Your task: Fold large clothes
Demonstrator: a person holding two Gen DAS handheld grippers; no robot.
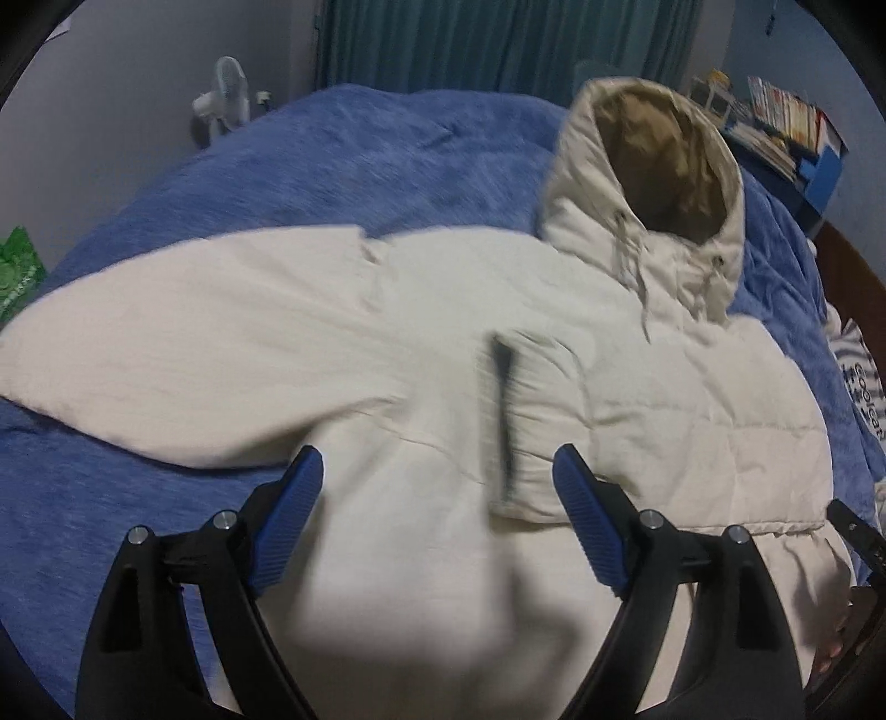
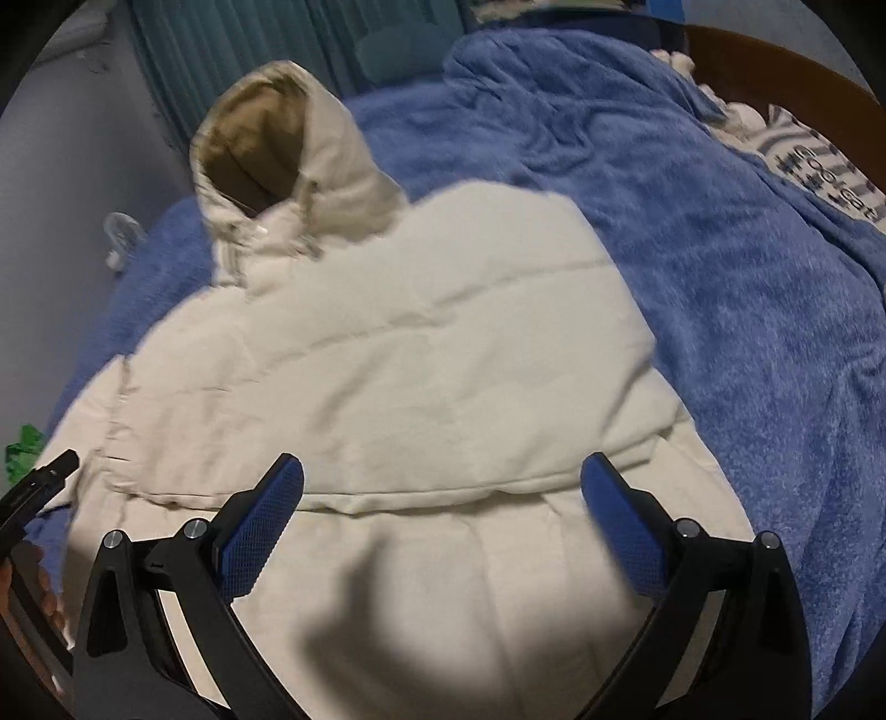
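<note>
A cream padded hooded jacket (image 1: 443, 354) lies flat on a blue bedspread (image 1: 360, 160). Its hood (image 1: 659, 166) with tan lining points away, and one sleeve (image 1: 183, 338) stretches out to the left. The other sleeve lies folded over the body (image 2: 443, 354), with a dark cuff edge (image 1: 505, 410) showing. My left gripper (image 1: 437, 471) is open and empty above the jacket's lower body. My right gripper (image 2: 443, 476) is open and empty above the jacket's hem (image 2: 443, 504). The hood also shows in the right wrist view (image 2: 288, 160).
A white fan (image 1: 221, 99) stands beyond the bed's far left. Teal curtains (image 1: 487, 44) hang behind. A shelf of books (image 1: 786, 127) is at far right. A striped printed cloth (image 2: 830, 171) lies on the bed's right side. A green bag (image 1: 16, 271) sits at left.
</note>
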